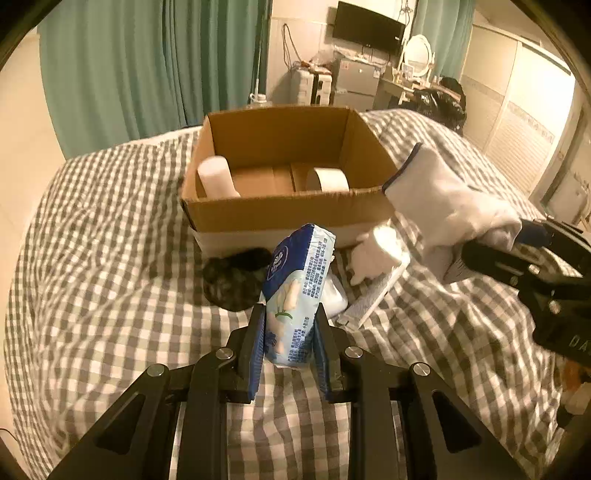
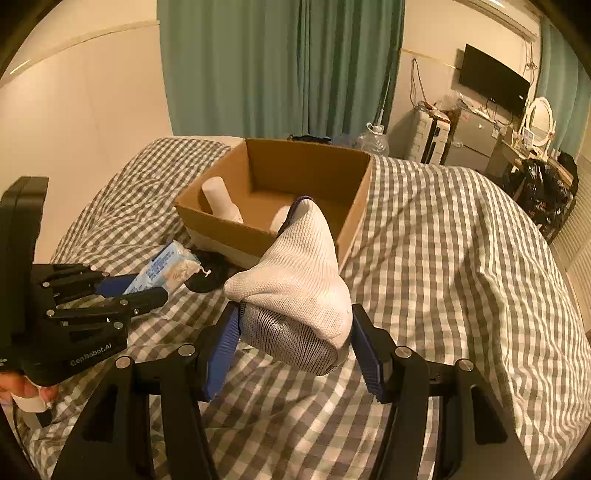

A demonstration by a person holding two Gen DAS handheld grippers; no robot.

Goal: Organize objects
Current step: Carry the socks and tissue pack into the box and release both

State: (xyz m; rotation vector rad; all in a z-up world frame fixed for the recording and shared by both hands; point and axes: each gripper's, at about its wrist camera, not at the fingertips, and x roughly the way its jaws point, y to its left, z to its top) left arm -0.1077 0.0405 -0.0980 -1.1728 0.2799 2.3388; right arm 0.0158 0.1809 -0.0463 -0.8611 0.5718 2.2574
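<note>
An open cardboard box (image 1: 280, 218) (image 2: 221, 221) stands on the checked bed, holding a white roll (image 1: 216, 177) (image 2: 221, 199) and a tape roll (image 1: 328, 180). My left gripper (image 1: 290, 328) (image 2: 147, 284) is shut on a blue and white tissue pack (image 1: 295, 291) (image 2: 166, 269), held above the bed in front of the box. My right gripper (image 2: 295, 339) (image 1: 491, 254) is shut on a white knit glove (image 2: 299, 280) (image 1: 450, 206), held up at the box's near right corner.
A dark crumpled thing (image 1: 232, 280) (image 2: 207, 273) and a white plastic object (image 1: 376, 273) lie on the bed in front of the box. Green curtains (image 1: 147, 66), a wall TV (image 1: 367, 27), a small fridge (image 1: 354, 83) and black bags (image 1: 439, 103) stand beyond the bed.
</note>
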